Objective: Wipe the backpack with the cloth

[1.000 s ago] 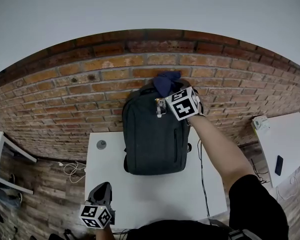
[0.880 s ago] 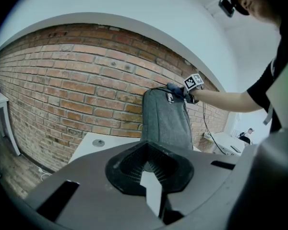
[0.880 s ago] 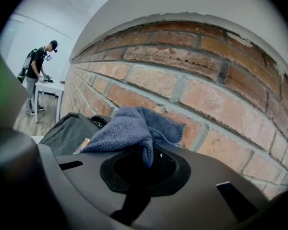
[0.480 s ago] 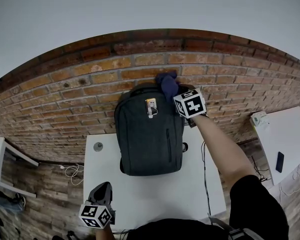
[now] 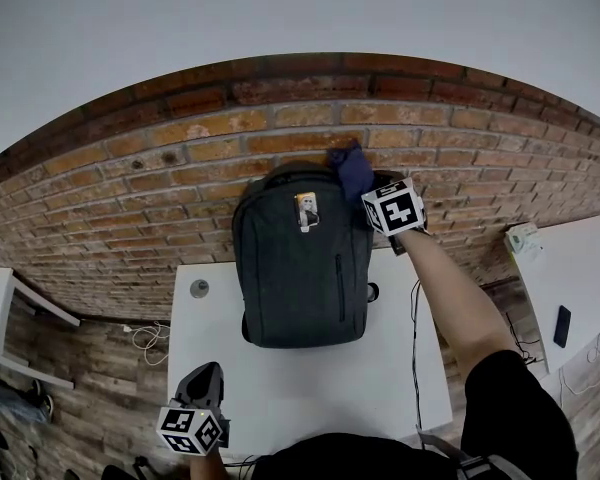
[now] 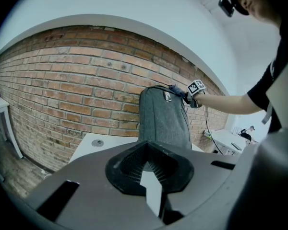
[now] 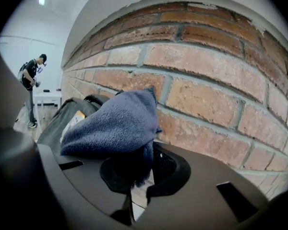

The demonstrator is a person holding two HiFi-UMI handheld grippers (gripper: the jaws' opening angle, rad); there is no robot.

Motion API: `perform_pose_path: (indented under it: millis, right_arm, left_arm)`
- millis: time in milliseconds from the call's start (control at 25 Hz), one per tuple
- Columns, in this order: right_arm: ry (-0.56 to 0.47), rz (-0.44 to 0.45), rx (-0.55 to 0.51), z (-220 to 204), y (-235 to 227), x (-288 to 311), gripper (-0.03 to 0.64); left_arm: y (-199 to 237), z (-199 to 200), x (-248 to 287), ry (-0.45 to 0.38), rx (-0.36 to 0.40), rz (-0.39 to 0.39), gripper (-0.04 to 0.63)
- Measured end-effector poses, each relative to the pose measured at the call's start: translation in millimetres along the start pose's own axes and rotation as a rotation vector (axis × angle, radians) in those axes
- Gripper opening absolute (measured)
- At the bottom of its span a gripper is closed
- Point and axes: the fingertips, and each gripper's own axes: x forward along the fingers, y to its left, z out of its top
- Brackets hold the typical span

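Right tool clamped on the blue cloth at the top-right corner of the backpack — left tool closed, empty.

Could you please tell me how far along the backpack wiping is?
Done: the right gripper is shut on the cloth and has it up at the top right corner of the backpack, beside the brick wall. In hand: that top corner, though contact is unclear. Left: the front panel below; no wipe marks show either way. The left gripper hangs idle near the front edge of the table.
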Motion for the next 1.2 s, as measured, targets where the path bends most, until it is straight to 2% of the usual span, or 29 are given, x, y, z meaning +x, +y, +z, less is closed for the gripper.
perform_pose_path:
  millis: [160,560,760,1000,1200]
  right_arm:
    - [0.022,0.018,0.012,-28,-2,-3,0.02]
    - [0.06,0.033,-0.062,-72,7,-14,0.02]
    - [0.098,0.05,-0.112,-97,20,-21,0.02]
    - [0.11,0.08,-0.232,-119,42,-34,0.02]
    - [0.119,0.093,-0.261,-129,53,-43,0.02]
  left_arm:
    - [-6,-1,4,0.006,0.005,-0.013,-0.005]
    - [-13,-1,8,0.008,0.014,-0.026,-0.005]
    - [-15,0,8,0.007,0.017,-0.032,-0.005]
    - [-21,-1,8,0.005,0.021,-0.046,-0.005]
    - [-24,-1,6,-0.001,0.025,-0.049,-0.005]
